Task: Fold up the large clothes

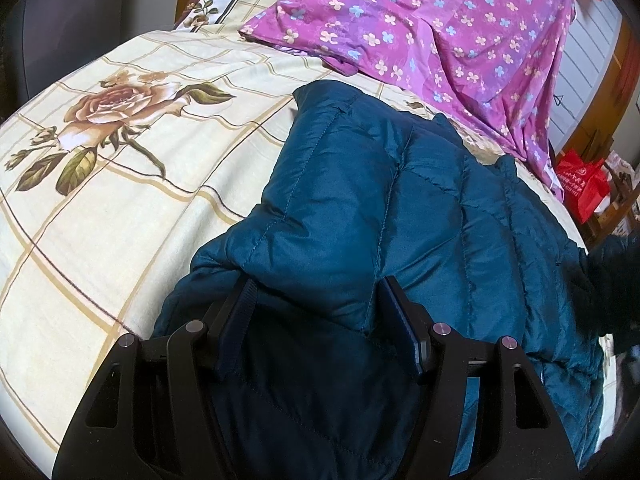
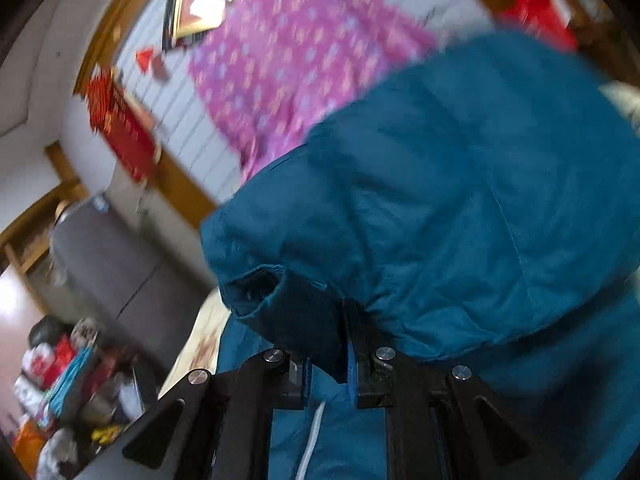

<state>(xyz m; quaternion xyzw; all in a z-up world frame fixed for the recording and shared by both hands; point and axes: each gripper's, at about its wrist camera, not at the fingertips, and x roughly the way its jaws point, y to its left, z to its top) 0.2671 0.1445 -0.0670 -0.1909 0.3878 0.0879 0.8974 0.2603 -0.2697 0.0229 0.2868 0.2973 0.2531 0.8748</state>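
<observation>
We see the jacket (image 1: 400, 208), a teal quilted one, lying on the bed (image 1: 120, 240) toward its right side, running from the near edge up toward the far end. In the left wrist view, a puffy fold of it bulges up between the fingers of the left gripper (image 1: 316, 312); the fingers stand well apart with the fabric filling the gap and touching both pads, so we read them as spread around the fold rather than pinched on it. Below the fold, the jacket falls into dark shadow between the gripper's arms.

In the right wrist view, which is blurred, the right gripper (image 2: 340, 344) has its fingers drawn close together on a dark teal cuff-like edge of the jacket (image 2: 460, 200), and the fabric is clamped between them. The jacket's bulk billows above and to the right of the fingers. A white cord (image 2: 314, 432) hangs below them.

Beyond the jacket, at the far right of the bed, lies a purple flowered quilt (image 1: 460, 28). The bedsheet is cream with a brown grid and a large rose (image 1: 116, 108) printed to the left of the jacket. A red bag (image 1: 584, 184) sits off the bed's right side. In the right wrist view we also see a red hanging (image 2: 120, 124) on the wall and a heap of clutter (image 2: 64, 392) at lower left.
</observation>
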